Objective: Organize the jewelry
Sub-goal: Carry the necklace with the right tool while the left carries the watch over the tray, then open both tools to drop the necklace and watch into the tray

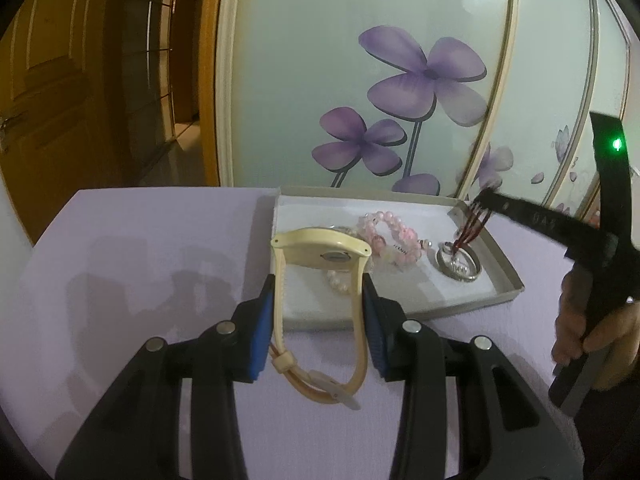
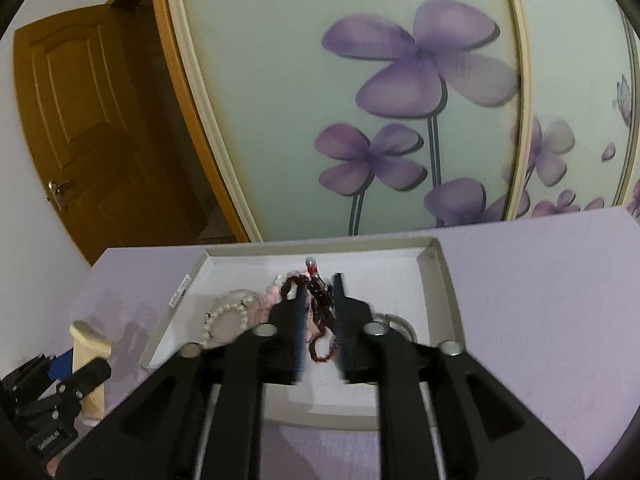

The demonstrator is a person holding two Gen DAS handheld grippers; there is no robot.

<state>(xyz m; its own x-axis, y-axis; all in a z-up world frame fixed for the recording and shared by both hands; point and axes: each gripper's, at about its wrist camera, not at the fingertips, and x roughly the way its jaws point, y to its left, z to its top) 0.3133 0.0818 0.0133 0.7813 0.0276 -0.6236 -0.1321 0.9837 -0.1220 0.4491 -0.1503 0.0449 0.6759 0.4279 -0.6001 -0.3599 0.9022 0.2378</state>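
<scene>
Claws angle downward: left claw (image 1: pixel 319 280) clamps the cream watch (image 1: pixel 320 254), right claw (image 2: pixel 320 284) parted around the dark-red bracelet (image 2: pixel 322 304).

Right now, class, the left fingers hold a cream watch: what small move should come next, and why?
Probably carry the cream watch forward and lower it into the tray. The left gripper clamps its strap above the tray's near edge, where the pink bead bracelet already lies.

- Cream watch (image 1: pixel 320 256): strap looped, face tilted, at the tray's (image 1: pixel 504 276) near edge.
- Pink bracelet (image 1: pixel 384 232), pearl bracelet (image 2: pixel 224 316), silver ring (image 1: pixel 458 264): in tray.
- Dark-red beads (image 2: pixel 320 308): dangling over the tray.
</scene>
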